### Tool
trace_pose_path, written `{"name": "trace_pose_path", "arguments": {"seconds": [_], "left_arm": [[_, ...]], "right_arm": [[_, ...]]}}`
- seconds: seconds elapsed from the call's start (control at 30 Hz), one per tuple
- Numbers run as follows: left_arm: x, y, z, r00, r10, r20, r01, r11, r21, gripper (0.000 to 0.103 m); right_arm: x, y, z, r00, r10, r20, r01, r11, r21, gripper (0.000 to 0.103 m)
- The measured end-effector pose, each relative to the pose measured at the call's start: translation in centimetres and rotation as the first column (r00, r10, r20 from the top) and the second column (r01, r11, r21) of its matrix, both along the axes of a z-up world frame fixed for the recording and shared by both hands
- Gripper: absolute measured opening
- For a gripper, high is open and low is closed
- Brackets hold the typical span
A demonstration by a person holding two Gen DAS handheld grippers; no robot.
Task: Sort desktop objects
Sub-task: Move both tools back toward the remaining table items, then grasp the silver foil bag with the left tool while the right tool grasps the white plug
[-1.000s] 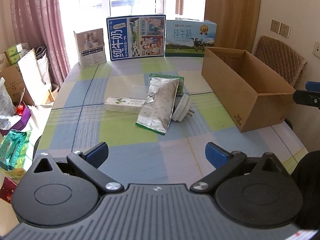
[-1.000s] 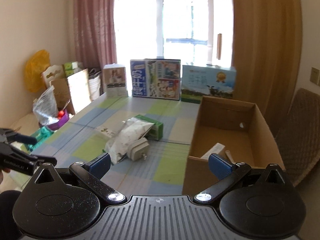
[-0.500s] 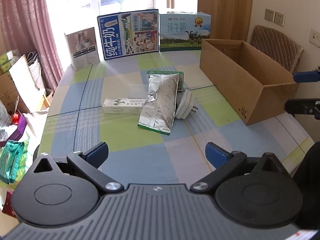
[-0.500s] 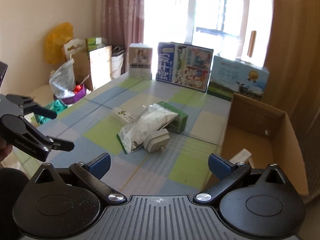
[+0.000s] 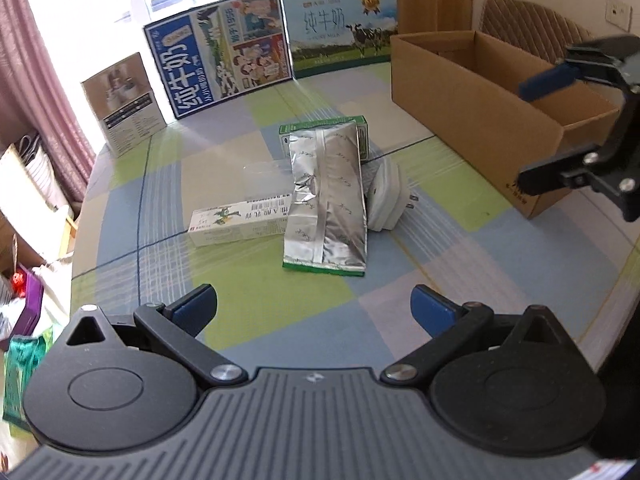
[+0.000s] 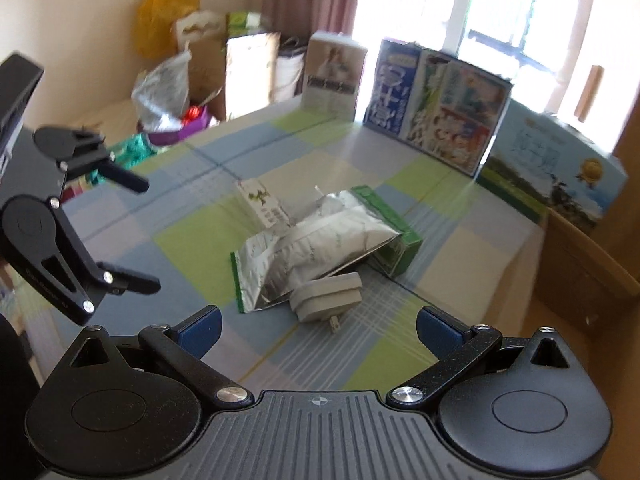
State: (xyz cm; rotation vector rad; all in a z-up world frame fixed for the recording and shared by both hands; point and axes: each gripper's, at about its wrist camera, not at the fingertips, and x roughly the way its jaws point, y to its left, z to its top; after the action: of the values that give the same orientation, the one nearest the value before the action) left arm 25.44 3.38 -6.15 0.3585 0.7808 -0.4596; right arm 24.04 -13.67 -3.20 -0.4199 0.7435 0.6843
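Observation:
A small pile lies mid-table. A silver foil pouch (image 5: 326, 204) (image 6: 320, 248) leans on a green box (image 5: 362, 128) (image 6: 396, 236). A long white carton (image 5: 240, 222) (image 6: 264, 204) lies at its left and a white plug adapter (image 5: 386, 196) (image 6: 328, 300) at its right. An open cardboard box (image 5: 480, 108) (image 6: 580, 264) stands on the right. My left gripper (image 5: 314, 308) (image 6: 150, 234) is open and empty, short of the pile. My right gripper (image 6: 318, 326) (image 5: 522, 136) is open and empty, just before the adapter.
Along the table's far edge stand a blue milk carton case (image 5: 220, 52), a green-and-blue milk case (image 5: 340, 32) and a small white box (image 5: 124, 104). A quilted chair (image 5: 528, 24) is behind the cardboard box. Bags (image 6: 168, 92) crowd the floor beyond the left edge.
Both grippers have moved in toward the pile. The right wrist view has swung left from the cardboard box onto the pile. Both stay open.

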Motion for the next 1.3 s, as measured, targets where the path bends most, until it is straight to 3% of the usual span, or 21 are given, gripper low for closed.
{"name": "trace_pose_path", "arguments": {"seconds": [0.4, 0.57, 0.9, 1.03, 1.3], "left_arm": [[6.5, -1.9, -1.6, 0.984, -0.176, -0.017, 0.177, 0.982, 0.060, 0.101], [8.9, -2.9, -2.2, 0.973, -0.229, -0.020, 0.229, 0.972, 0.053, 0.100], [12.1, -4.5, -4.0, 0.951, -0.305, -0.051, 0.308, 0.950, 0.057, 0.097], [13.1, -4.5, -4.4, 0.947, -0.316, -0.066, 0.319, 0.947, 0.041, 0.096], [14.3, -5.4, -5.1, 0.940, -0.331, -0.086, 0.334, 0.942, 0.027, 0.096]], "right_arm": [[6.8, 3.0, -3.4, 0.973, 0.167, -0.157, -0.189, 0.972, -0.139, 0.095], [8.3, 4.0, -5.0, 0.956, 0.212, -0.203, -0.248, 0.952, -0.178, 0.086], [11.0, 5.1, -7.2, 0.931, 0.241, -0.275, -0.300, 0.933, -0.197, 0.075], [11.7, 5.5, -8.0, 0.921, 0.236, -0.310, -0.307, 0.929, -0.206, 0.063], [11.1, 5.0, -7.7, 0.918, 0.219, -0.329, -0.308, 0.918, -0.248, 0.062]]}}
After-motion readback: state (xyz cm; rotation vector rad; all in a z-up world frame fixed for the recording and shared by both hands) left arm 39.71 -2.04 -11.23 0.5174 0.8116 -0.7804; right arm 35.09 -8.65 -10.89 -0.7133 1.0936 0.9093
